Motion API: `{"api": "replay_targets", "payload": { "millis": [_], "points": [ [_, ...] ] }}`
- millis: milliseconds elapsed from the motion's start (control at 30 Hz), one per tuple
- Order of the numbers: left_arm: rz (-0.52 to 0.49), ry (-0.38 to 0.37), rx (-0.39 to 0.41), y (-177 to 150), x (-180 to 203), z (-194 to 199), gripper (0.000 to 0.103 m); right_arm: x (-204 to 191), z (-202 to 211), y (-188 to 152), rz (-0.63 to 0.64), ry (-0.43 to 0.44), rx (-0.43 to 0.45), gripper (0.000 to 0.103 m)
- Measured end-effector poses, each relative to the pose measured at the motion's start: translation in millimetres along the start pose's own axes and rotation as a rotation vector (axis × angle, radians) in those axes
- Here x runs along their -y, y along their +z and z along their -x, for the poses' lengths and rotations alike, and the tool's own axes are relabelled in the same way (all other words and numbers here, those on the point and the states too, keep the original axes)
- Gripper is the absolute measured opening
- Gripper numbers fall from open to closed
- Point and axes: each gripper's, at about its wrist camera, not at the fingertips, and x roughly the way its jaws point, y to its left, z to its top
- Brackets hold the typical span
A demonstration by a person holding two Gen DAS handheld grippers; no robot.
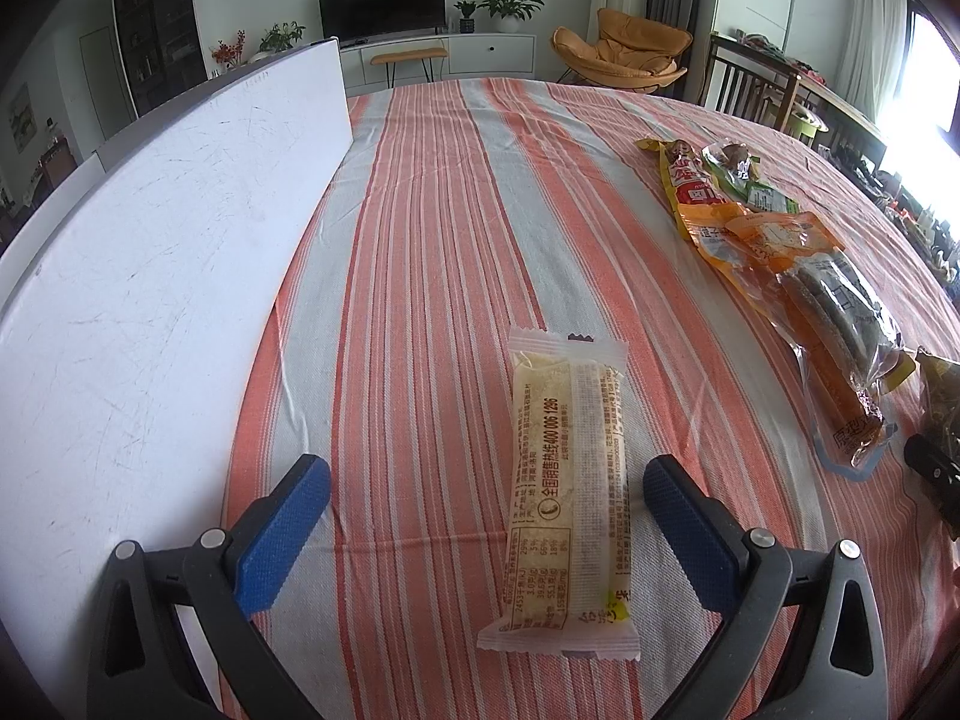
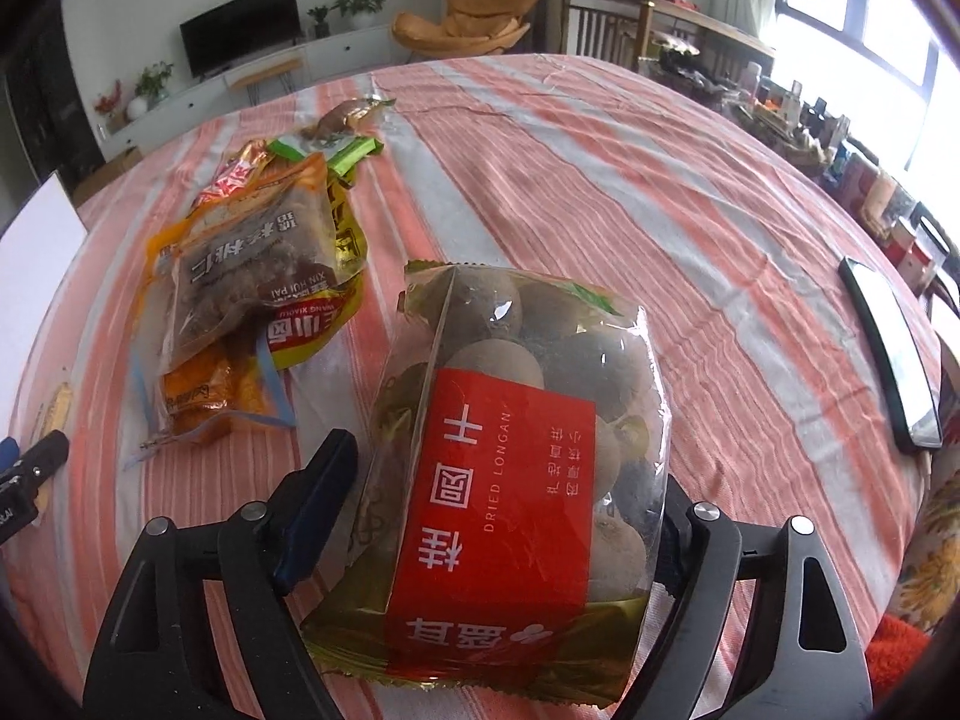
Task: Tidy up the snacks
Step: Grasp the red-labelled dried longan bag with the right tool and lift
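In the left wrist view, a pale yellow snack bar point(image 1: 567, 492) in a clear wrapper lies on the striped tablecloth between the blue pads of my open left gripper point(image 1: 480, 516), touching neither pad. A pile of snack packets point(image 1: 792, 264) lies to the right. In the right wrist view, my right gripper point(image 2: 510, 492) is shut on a clear bag of dried longan point(image 2: 516, 468) with a red label. The pile of snack packets point(image 2: 252, 288) lies to the left of it.
A white board point(image 1: 138, 276) lies on the table's left side. A black phone point(image 2: 894, 354) lies near the right edge. The striped tablecloth point(image 1: 420, 240) covers the table. The other gripper's tip shows at the left edge point(image 2: 30, 468).
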Motion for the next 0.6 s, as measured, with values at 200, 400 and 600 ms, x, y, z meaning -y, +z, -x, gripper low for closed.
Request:
{"api": "replay_targets", "payload": {
  "millis": [200, 400, 600],
  "points": [
    [0.000, 0.000, 0.000, 0.0, 0.1, -0.1, 0.103, -2.7, 0.3, -1.1, 0.001, -0.002, 0.005, 0.087],
    [0.000, 0.000, 0.000, 0.0, 0.2, -0.2, 0.103, -2.8, 0.0, -0.8, 0.001, -0.001, 0.004, 0.088],
    [0.000, 0.000, 0.000, -0.1, 0.2, -0.2, 0.103, -2.9, -0.2, -0.7, 0.001, -0.001, 0.005, 0.088]
  ]
}}
